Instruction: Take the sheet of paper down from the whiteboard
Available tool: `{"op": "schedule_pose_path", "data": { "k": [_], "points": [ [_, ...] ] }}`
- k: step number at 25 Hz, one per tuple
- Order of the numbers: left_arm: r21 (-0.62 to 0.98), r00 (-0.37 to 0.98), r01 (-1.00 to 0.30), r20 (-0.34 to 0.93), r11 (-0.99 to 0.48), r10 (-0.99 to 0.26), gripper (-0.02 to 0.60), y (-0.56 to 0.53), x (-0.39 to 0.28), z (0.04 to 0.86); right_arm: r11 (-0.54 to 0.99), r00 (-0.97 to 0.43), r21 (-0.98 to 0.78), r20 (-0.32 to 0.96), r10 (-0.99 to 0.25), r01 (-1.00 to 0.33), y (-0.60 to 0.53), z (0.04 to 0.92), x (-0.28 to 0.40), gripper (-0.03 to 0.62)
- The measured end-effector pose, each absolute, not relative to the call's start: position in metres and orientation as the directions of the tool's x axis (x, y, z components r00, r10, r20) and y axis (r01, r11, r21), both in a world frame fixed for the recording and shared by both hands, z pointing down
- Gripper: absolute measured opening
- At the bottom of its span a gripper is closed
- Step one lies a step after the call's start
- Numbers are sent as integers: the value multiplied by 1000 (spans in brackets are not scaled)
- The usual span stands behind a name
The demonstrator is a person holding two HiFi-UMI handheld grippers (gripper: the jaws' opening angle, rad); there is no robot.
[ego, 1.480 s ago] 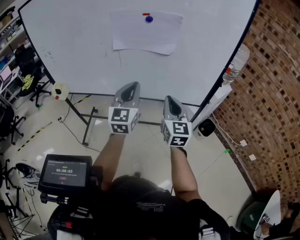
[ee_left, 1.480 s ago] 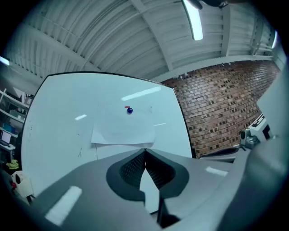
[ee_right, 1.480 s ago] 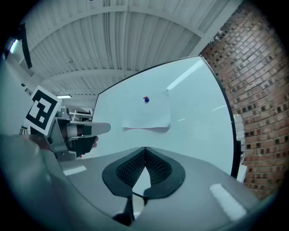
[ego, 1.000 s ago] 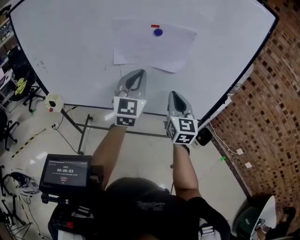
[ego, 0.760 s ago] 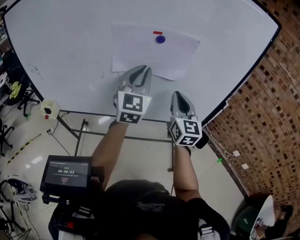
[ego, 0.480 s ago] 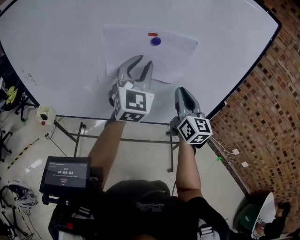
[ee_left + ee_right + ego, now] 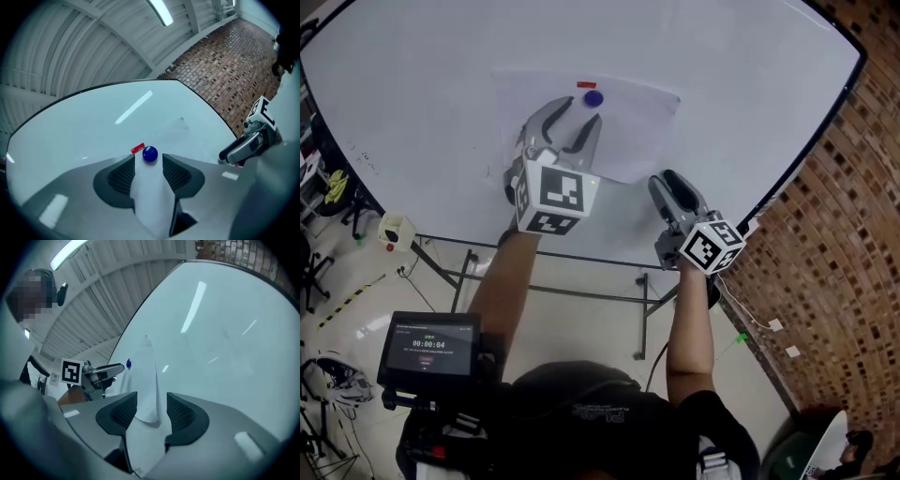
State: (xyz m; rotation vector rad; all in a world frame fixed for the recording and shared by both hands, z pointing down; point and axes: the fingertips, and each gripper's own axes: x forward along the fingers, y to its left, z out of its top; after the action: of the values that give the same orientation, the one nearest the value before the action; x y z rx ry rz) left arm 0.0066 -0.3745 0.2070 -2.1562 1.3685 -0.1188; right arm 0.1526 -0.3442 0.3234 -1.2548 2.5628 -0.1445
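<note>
Sheet of paper (image 7: pixel 628 131), thin, white and rectangular, hangs flat on the big glossy whiteboard (image 7: pixel 422 84). The grey plastic left gripper (image 7: pixel 572 114) lies over the sheet and the right gripper (image 7: pixel 668 180) sits by its lower right corner. Each has its jaws spread and pinches nothing. Both pairs have just been opening, and both grippers are higher up the board than a second ago, when they pointed below the sheet. A round blue magnet (image 7: pixel 593 97) pins the top edge, showing just beyond the left gripper's ribbed pads, under a small red strip (image 7: pixel 586 84).
</note>
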Motion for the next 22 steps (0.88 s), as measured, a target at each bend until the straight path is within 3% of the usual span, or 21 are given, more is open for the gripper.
{"op": "schedule_pose_path", "data": {
  "k": [4, 22],
  "points": [
    [-518, 446, -807, -219, -284, -868, 164, -383, 11, 203, 664, -635, -205, -196, -748, -719, -354, 323, 150, 222],
    [-468, 470, -814, -185, -343, -863, 164, -390, 12, 205, 763, -761, -206, -109, -640, -613, -355, 329, 112, 213]
  ]
}}
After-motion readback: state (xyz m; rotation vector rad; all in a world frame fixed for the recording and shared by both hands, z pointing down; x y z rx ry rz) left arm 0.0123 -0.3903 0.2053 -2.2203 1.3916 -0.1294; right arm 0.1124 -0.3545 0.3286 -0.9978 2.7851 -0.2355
